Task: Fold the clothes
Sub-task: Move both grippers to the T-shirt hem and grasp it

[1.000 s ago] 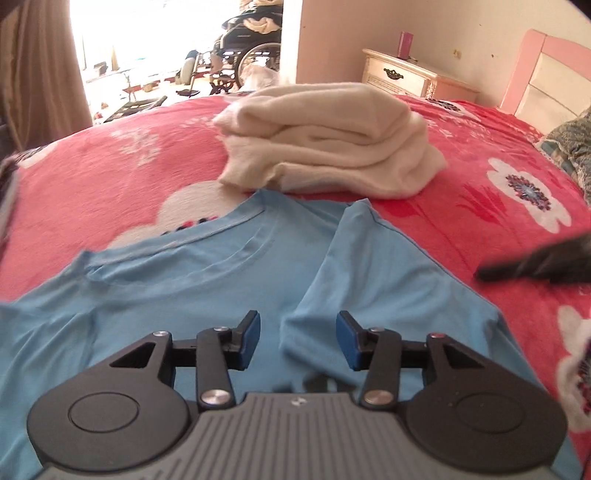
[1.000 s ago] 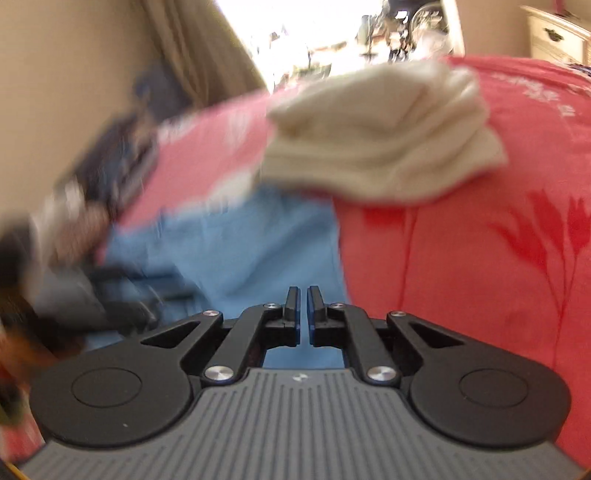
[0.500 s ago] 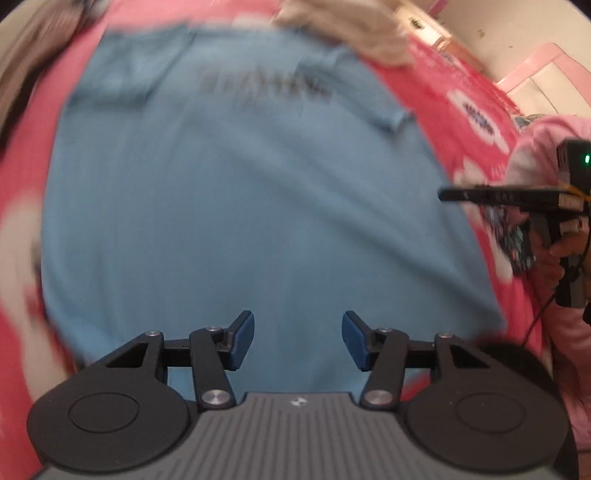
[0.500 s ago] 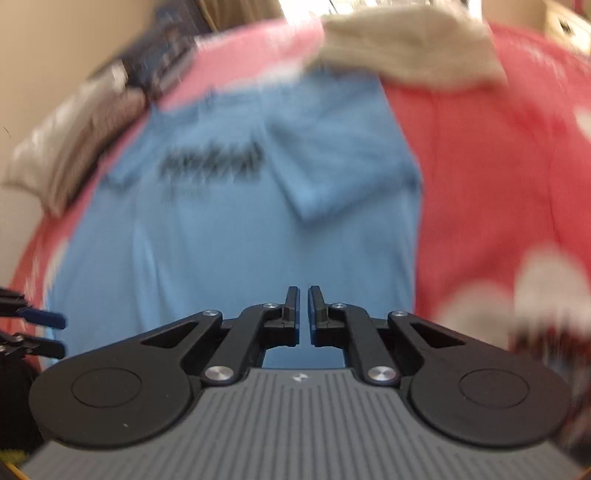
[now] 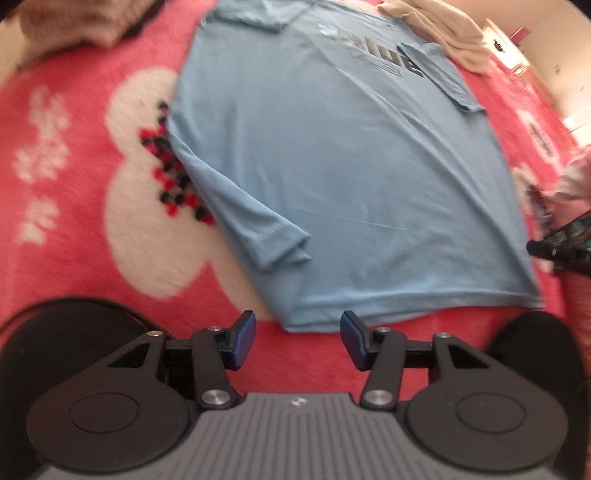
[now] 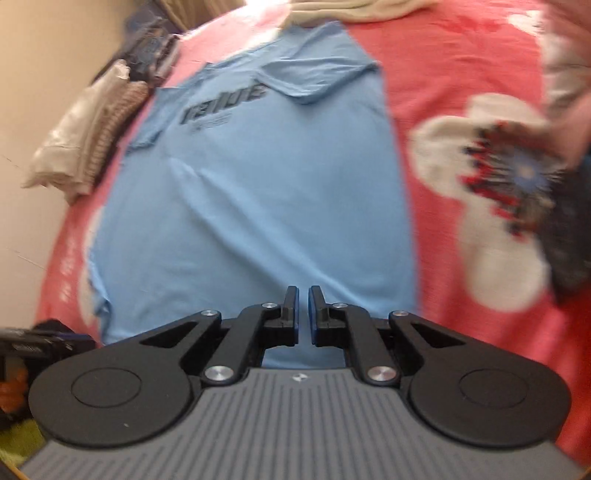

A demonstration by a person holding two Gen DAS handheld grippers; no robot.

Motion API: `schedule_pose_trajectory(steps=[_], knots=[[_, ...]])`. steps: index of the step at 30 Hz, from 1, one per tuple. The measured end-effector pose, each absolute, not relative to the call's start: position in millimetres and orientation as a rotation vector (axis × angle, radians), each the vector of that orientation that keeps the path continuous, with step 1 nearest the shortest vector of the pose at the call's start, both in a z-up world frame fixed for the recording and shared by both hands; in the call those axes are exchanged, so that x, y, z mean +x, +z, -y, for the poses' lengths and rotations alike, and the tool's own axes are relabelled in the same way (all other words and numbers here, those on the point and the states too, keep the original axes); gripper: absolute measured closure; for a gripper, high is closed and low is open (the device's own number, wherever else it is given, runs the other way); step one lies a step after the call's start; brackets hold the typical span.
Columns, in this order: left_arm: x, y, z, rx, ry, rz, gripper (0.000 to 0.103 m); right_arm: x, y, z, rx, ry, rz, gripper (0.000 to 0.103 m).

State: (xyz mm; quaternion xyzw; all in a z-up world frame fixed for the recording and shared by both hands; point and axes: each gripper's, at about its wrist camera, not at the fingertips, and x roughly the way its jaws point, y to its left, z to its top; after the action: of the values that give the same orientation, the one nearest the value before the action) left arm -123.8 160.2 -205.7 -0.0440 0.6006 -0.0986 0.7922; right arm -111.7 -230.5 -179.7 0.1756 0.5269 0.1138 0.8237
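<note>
A light blue T-shirt [image 5: 351, 166] with dark lettering lies spread on the red flowered bedspread [image 5: 74, 155], both sleeves folded inward; in the right wrist view the blue T-shirt [image 6: 258, 192] fills the middle. My left gripper [image 5: 297, 334] hovers open just before the shirt's bottom hem, near its left corner, holding nothing. My right gripper [image 6: 303, 310] is shut with nothing between its fingers, above the hem on the shirt's right side. The other gripper's tip [image 5: 557, 249] shows at the right edge of the left wrist view.
A folded cream garment [image 5: 443, 33] lies beyond the shirt's collar. A pile of folded clothes [image 6: 92, 136] sits by the wall at the bed's left edge. A nightstand [image 5: 517, 48] stands at the far right. A pink sleeve [image 5: 576, 177] is at the right.
Both grippers have pulled back from the collar end to the hem end, so the whole shirt now lies ahead of them. The left stayed open, the right stayed shut.
</note>
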Motion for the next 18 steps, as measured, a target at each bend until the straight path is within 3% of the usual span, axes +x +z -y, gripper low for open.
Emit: schedule_pose_trajectory(steps=[7, 11, 13, 18], knots=[[-115.2, -206.0, -159.8, -0.146, -0.155, -1.256, 0.046, -104.3, -209.6, 236.7, 0.470, 0.180, -1.376, 0.099], [-100.3, -210.5, -161.4, -0.221, -0.146, -1.253, 0.042, -134.9, -183.7, 250.0, 0.477, 0.150, -1.281, 0.096], [-93.6, -214.6, -168.1, -0.311, -0.127, -1.266, 0.043, -150.2, -176.9, 263.3, 0.546, 0.105, -1.224, 0.085], [-79.4, -228.7, -190.5, -0.532, -0.061, -1.309, 0.068, -174.2, -178.9, 286.4, 0.675, 0.001, -1.166, 0.080]])
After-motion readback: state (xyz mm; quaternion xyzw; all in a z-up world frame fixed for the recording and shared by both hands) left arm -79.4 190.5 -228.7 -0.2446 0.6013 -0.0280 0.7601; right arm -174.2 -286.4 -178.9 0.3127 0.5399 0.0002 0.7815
